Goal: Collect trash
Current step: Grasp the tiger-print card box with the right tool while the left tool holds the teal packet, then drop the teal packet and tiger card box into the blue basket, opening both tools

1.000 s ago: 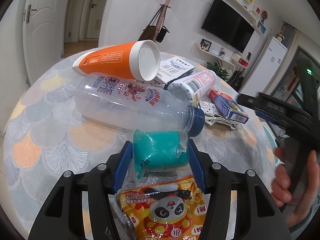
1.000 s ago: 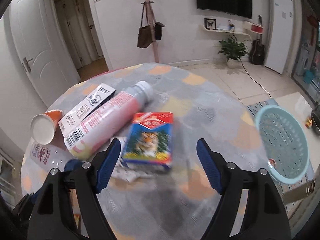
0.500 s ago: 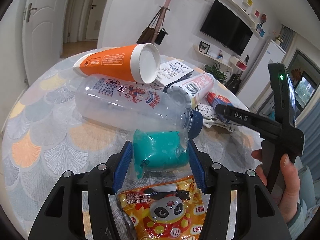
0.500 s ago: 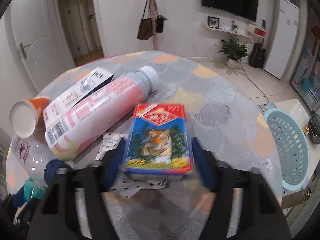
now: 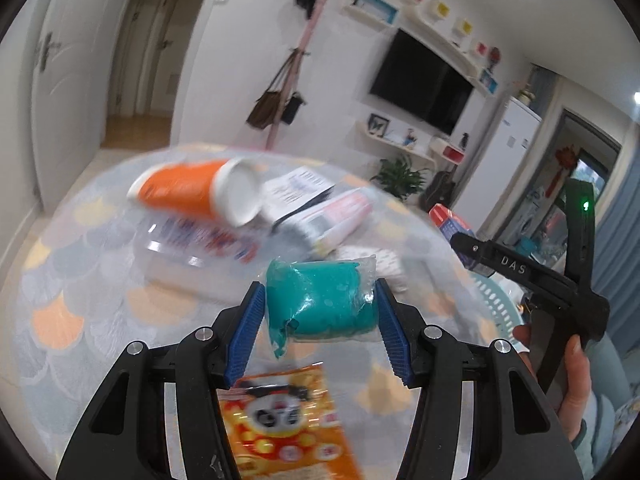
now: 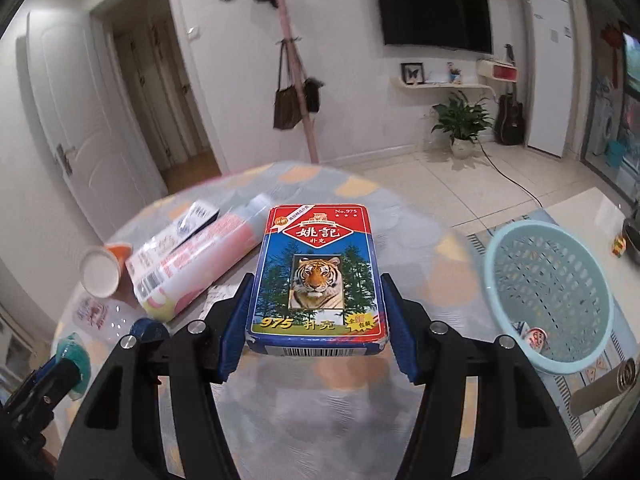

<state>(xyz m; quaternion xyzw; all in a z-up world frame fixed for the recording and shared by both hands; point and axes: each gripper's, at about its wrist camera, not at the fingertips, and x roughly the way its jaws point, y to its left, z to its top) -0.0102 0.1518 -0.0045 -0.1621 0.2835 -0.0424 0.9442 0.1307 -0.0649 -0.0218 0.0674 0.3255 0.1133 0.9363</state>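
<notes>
My left tool [image 5: 320,312] pinches the green pack [image 5: 322,300] and my right tool [image 6: 316,312] pinches the card box [image 6: 316,276] above the tabletop [image 6: 420,240], so next both go in the basket [image 6: 548,288].

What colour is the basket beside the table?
Light blue basket, clearest in the right wrist view.

The right gripper [image 6: 316,312] clamps a blue-and-red card box [image 6: 316,276] with a tiger picture between its blue pads [image 6: 236,320], held above the patterned round table [image 6: 420,280]; to the left lie a pink-labelled bottle [image 6: 200,264], a white carton [image 6: 188,224] and an orange cup [image 6: 102,268], somewhat blurred; a light-blue basket [image 6: 548,296] stands to the right, apparently on the floor; the left gripper [image 6: 44,384] with something teal shows at lower left.
</notes>
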